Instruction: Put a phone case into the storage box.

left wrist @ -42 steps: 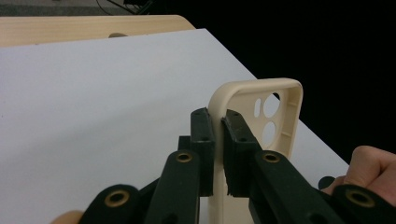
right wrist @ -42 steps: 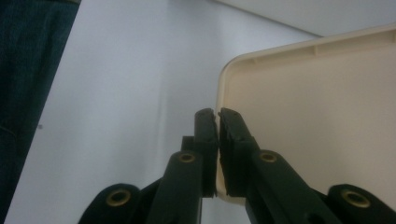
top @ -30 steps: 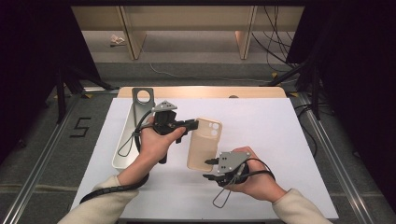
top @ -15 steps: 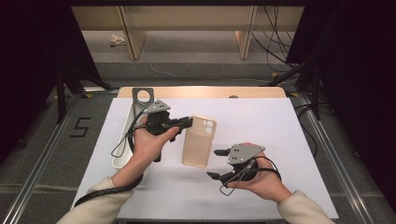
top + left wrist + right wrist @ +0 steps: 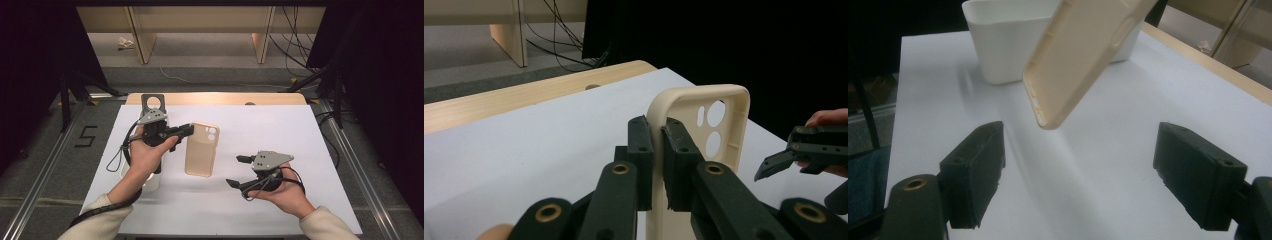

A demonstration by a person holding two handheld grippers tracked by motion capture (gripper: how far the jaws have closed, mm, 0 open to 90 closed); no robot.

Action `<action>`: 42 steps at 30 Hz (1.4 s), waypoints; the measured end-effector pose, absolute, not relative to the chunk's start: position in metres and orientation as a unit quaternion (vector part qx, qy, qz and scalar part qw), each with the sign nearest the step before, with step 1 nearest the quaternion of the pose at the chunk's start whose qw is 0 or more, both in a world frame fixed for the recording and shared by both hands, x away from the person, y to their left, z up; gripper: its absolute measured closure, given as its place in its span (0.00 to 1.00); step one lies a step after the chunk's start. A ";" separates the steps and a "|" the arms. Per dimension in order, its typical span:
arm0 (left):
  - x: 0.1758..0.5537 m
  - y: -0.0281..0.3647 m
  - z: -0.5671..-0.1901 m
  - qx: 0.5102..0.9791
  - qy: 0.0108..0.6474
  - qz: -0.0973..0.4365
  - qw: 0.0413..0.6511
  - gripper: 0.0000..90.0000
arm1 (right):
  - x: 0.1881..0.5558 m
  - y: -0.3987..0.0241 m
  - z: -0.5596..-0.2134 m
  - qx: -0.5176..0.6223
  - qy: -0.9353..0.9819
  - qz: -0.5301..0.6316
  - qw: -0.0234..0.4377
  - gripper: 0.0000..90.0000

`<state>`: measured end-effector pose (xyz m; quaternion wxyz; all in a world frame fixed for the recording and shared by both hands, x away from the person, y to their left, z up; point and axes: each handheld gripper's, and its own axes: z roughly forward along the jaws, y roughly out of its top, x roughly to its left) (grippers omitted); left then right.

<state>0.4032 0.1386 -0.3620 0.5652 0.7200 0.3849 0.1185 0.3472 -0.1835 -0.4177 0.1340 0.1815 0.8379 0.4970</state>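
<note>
1. The left gripper (image 5: pixel 189 129) is pinching the case (image 5: pixel 202 149) by one long rim near its camera end, jaws closed on the thin wall, one pad inside and one outside. A grip on the rim is probably what is letting one hand carry the whole shell.
2. The case is hanging clear of the table (image 5: pixel 280 125), tilted, over the sheet's middle and just right of the left hand; its lower end is throwing a shadow on the sheet in the right gripper view.
3. The right gripper (image 5: pixel 239 171) is sitting well apart from the case, jaws wide and nothing between them; they have just been opening. It looks like a release, leaving the case to the left gripper alone.
4. A white bin (image 5: pixel 998 35) is standing behind the case in the right gripper view, a likely drop spot.
5. The case is looking soft, cream-coloured and empty, with round lens cut-outs at one end.
</note>
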 end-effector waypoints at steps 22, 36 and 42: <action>0.400 0.167 -0.357 0.707 0.387 0.158 0.571 0.92 | 0.345 -0.208 -0.418 0.231 0.810 0.520 0.144 0.21; 0.403 0.188 -0.344 0.690 0.388 0.184 0.582 0.92 | 0.344 -0.216 -0.418 0.249 0.798 0.525 0.157 0.20; 0.405 0.197 -0.336 0.682 0.390 0.192 0.587 0.92 | 0.345 -0.218 -0.418 0.255 0.795 0.526 0.163 0.19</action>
